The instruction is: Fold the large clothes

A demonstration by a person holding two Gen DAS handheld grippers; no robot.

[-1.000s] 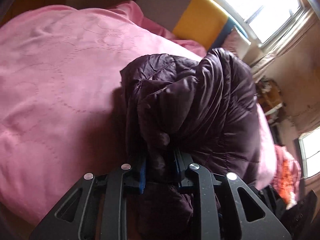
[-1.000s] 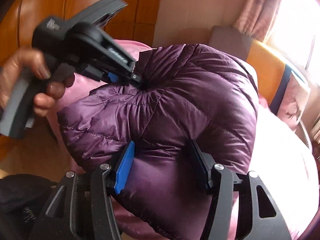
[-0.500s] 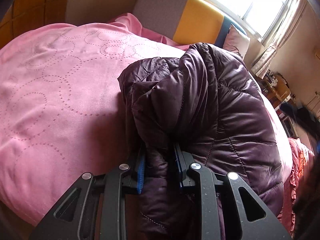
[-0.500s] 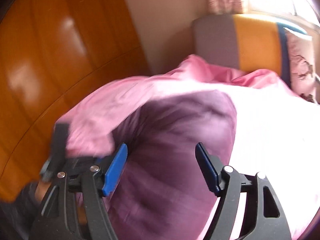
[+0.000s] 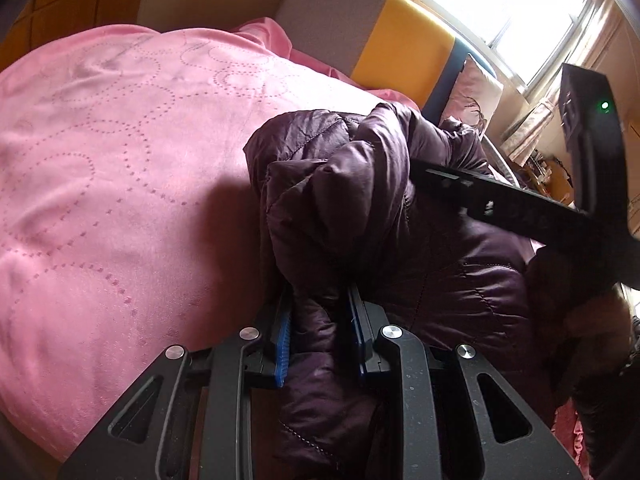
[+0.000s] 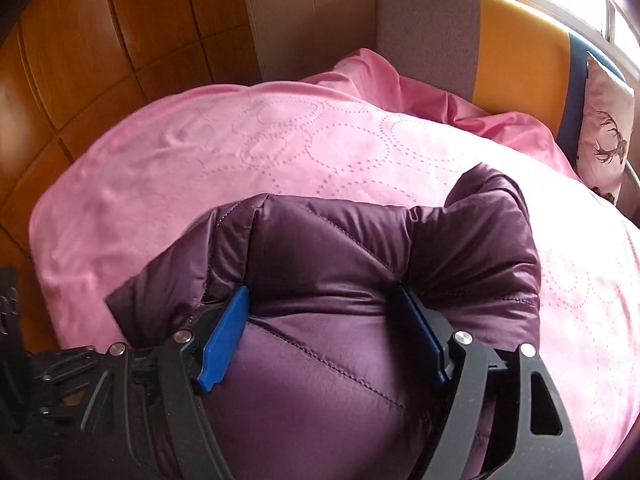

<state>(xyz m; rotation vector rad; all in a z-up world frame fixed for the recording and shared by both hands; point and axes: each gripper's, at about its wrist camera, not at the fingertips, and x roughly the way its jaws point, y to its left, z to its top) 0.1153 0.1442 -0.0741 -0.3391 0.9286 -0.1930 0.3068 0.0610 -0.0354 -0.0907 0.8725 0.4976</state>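
A dark purple quilted puffer jacket [image 5: 400, 240] lies bunched on a pink bedspread [image 5: 120, 200]. My left gripper [image 5: 319, 300] is shut on a thick fold at the jacket's near edge. In the right wrist view the jacket [image 6: 340, 248] bulges up between the blue pads [image 6: 224, 336] of my right gripper [image 6: 322, 292]. Those jaws are opening, and the fabric still creases against both pads. The right tool's black body [image 5: 520, 208] crosses above the jacket at the right of the left wrist view.
A grey, yellow and blue headboard [image 6: 480, 40] and a deer-print pillow [image 6: 604, 128] stand at the far end of the bed. Orange wooden panelling [image 6: 80, 60] runs along the left. A bright window [image 5: 520, 8] is behind the headboard, with cluttered shelves [image 5: 544, 168] to the right.
My right gripper has swung sideways across the jacket and its jaws have widened. The right tool has come into the left wrist view. The left gripper keeps its hold and has sunk a little.
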